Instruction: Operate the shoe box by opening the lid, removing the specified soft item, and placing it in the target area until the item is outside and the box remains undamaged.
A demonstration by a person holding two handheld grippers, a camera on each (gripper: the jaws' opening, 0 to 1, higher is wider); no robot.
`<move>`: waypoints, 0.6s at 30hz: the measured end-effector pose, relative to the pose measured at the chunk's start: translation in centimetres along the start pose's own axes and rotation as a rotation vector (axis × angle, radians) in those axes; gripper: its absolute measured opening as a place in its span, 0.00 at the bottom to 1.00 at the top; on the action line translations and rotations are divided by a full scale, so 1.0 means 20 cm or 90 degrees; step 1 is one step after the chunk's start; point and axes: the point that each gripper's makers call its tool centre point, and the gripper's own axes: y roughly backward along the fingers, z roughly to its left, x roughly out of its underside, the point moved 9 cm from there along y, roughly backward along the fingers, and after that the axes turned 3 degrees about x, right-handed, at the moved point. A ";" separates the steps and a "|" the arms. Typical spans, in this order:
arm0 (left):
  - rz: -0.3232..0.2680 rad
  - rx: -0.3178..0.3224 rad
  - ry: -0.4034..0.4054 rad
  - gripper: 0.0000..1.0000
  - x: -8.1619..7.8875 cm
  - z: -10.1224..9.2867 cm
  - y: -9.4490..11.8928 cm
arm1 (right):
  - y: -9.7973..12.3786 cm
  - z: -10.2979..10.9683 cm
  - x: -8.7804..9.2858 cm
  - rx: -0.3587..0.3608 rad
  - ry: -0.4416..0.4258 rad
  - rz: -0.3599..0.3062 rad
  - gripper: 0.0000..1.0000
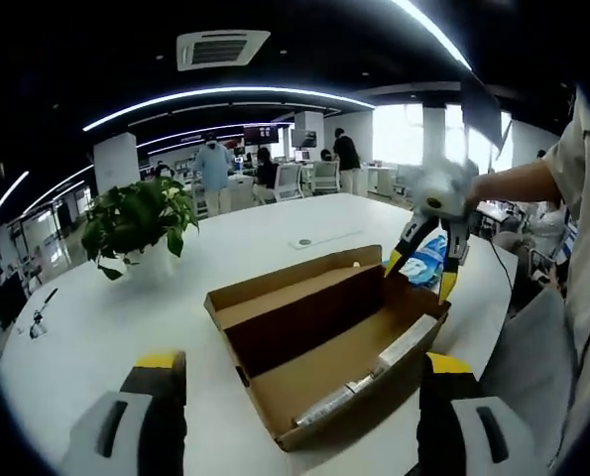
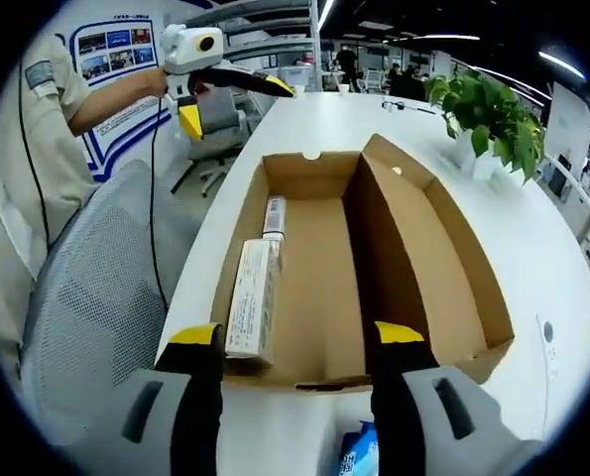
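In the right gripper view, you are holding your right gripper point(image 2: 299, 342) with its yellow-tipped jaws spread wide, nothing between them, hovering just short of the near end wall of the shoe box point(image 2: 319, 297). Below the jaws, a blue-and-white soft packet point(image 2: 359, 458) is lying on the white table point(image 2: 532, 248), outside the box and just beside its near end. The box is sitting open, its lid point(image 2: 443, 248) folded out flat to the right. Inside, along the left wall, a long white carton point(image 2: 252, 297) is lying with a smaller one beyond it. Farther off, your left gripper point(image 2: 237, 99) is hanging in the air over the table edge, jaws parted, gripping nothing.

In the left gripper view, your left gripper point(image 1: 299, 372) is showing wide-set jaws, holding nothing, above the open shoe box point(image 1: 324, 347). Past the box, the right gripper point(image 1: 423, 273) is pointing down with open jaws over the soft packet point(image 1: 423, 260) on the table point(image 1: 96, 317). A potted plant point(image 1: 136, 223) is standing beyond, to the left.
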 end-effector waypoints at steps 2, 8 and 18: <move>0.002 0.001 0.001 1.00 0.02 0.02 0.00 | -0.03 0.00 0.00 -0.007 -0.003 0.007 0.57; 0.012 -0.003 0.006 1.00 0.05 0.00 0.00 | -0.11 0.00 0.01 -0.037 -0.009 0.031 0.56; 0.021 -0.002 0.008 1.00 0.09 0.01 0.00 | -0.16 -0.01 0.01 -0.061 -0.025 0.057 0.54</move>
